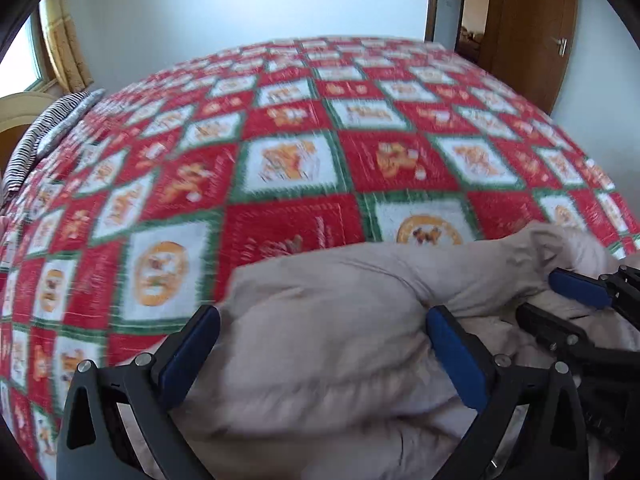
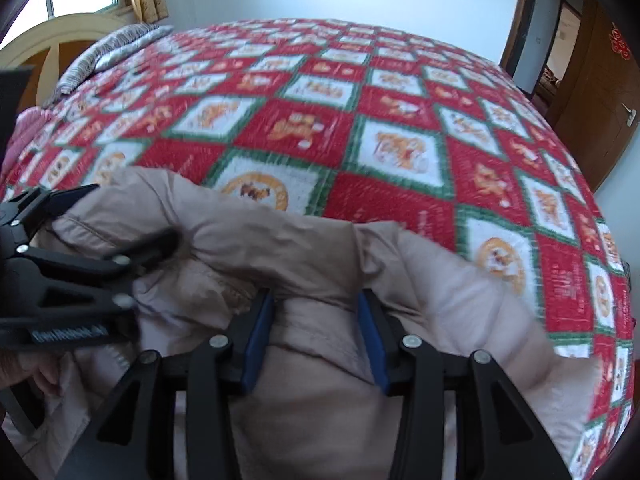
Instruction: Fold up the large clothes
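Two tools work over a bed [image 1: 280, 128] spread with a red, white and green checked quilt [image 2: 400, 120]. Ahead of both lies a beige padded garment [image 1: 340, 340], bunched on the quilt's near edge. Its thick fold fills the wide-spread left tool [image 1: 323, 334], blue pads [image 1: 456, 356] touching cloth on both sides. Just beside it, the right tool [image 2: 316, 312] pinches a narrower ridge of the garment.
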The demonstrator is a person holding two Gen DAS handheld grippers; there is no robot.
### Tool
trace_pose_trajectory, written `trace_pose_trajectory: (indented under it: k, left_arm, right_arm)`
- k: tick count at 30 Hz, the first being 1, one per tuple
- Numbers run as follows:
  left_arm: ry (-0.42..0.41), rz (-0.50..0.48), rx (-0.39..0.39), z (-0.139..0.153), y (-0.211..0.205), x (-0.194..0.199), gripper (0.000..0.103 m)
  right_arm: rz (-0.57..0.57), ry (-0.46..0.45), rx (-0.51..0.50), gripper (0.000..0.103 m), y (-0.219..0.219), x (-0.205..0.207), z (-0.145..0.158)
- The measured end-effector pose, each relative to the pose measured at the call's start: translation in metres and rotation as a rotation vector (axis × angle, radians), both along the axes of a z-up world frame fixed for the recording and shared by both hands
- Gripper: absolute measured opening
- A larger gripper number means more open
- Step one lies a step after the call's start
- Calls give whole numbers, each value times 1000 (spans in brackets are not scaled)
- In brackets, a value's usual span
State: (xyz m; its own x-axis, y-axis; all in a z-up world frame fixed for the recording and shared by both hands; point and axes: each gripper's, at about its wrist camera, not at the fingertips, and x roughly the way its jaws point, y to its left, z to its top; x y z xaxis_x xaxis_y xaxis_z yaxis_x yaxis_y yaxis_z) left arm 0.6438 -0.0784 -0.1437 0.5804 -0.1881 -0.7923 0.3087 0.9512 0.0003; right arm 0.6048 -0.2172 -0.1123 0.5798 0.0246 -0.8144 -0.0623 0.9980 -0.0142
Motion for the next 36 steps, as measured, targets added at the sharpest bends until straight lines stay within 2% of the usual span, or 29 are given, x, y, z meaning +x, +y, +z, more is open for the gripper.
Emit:
trace_pose_trajectory:
  k: [1, 3, 6, 8, 9, 14, 16, 19, 25, 29, 34, 36]
  left_arm:
    - [-9, -18, -8, 13, 6, -9, 102]
    - [-58, -33, 5, 36, 20, -37, 102]
    - [-92, -66, -23, 52, 50, -96, 102]
    - [-81, -90, -67, 50, 76, -146, 102]
    - [-83, -88, -64, 47, 86, -168, 102]
    - [-85, -87, 10, 19, 126, -275, 102]
    - [-62, -71, 35, 1, 136, -303, 102]
    - [-11, -44, 22, -16, 149, -333, 102]
    - [-8, -6, -25, -22, 170, -383, 102]
    - [7, 2, -54, -27, 179, -411, 102]
    - [81, 45, -171, -41, 198, -437, 102]
    - [77, 37, -197, -45, 200, -448, 102]
  right_arm:
    - [-12, -33, 1, 61, -4, -10, 11]
    - [-36, -98, 12, 72, -13, -38, 33]
    - [-31, -85, 72, 76, -26, -92, 43]
    - [-27, -54, 91, 76, -39, -135, 38]
    - [-28, -43, 86, 76, -45, -160, 35]
    - [-95, -2, 82, 78, -74, -266, 17]
    - [-131, 12, 70, 79, -80, -297, 9]
    - [-164, 17, 71, 79, -86, -338, 0]
    - [-171, 12, 87, 79, -91, -387, -9]
    - [-193, 32, 178, 79, -98, -406, -20]
    - [-193, 42, 236, 78, -90, -436, -27]
    - [-188, 47, 255, 73, -89, -446, -28]
